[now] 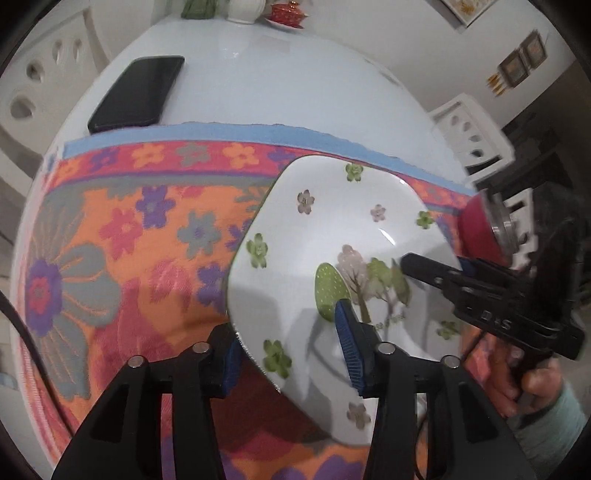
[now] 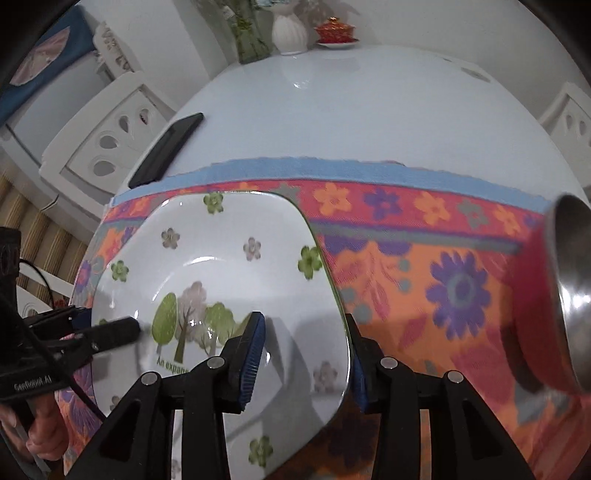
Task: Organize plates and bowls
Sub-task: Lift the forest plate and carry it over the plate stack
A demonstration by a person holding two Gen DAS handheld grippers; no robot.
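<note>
A white square plate (image 1: 332, 229) (image 2: 221, 258) printed with trees and small flowers lies on the floral cloth (image 1: 129, 236). My left gripper (image 1: 290, 354) straddles its left rim, one blue pad outside the edge and one over the well. My right gripper (image 2: 304, 365) straddles the opposite rim the same way. Neither pair of pads clearly presses the rim, so both read as open. Each gripper shows in the other's view: the right gripper (image 1: 443, 269) and the left gripper (image 2: 96, 323). A red bowl (image 2: 535, 314) (image 1: 476, 229) with a steel inside sits to the plate's right.
A black phone (image 1: 138, 94) (image 2: 168, 147) lies on the white table (image 2: 351, 110) beyond the cloth. At the far edge stand a white vase (image 2: 290, 31) and a red lidded cup (image 2: 336, 31). White chairs (image 2: 107, 136) (image 1: 469, 133) flank the table.
</note>
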